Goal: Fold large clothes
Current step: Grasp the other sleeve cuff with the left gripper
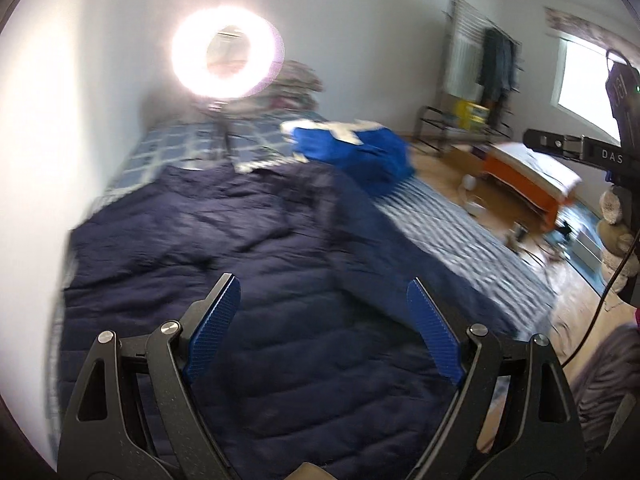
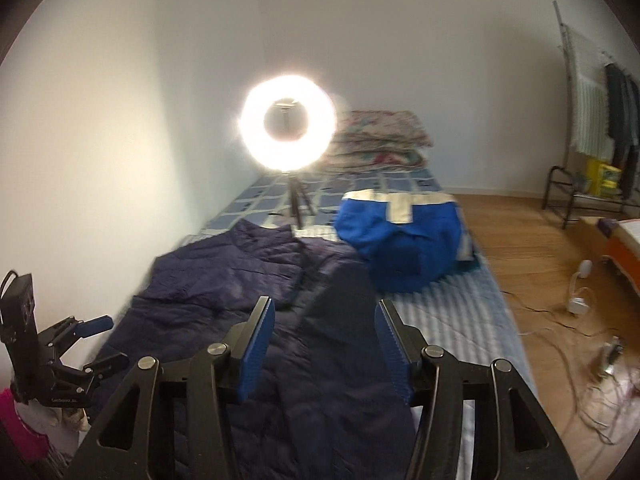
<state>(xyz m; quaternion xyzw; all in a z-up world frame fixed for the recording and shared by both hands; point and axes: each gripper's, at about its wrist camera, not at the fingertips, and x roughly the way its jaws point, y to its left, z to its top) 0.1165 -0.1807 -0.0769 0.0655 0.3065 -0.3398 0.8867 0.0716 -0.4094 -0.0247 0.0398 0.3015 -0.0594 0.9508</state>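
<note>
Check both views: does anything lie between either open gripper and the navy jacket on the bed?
Nothing visible does. The left gripper and right gripper hang open directly over the jacket; the blue bundle sits beyond it.

Blown-out glare from ring light (image 1: pixel 227 52) (image 2: pixel 288 122), daylight through window (image 1: pixel 586 80); motion blur on left view, dark fisheye corners
</note>
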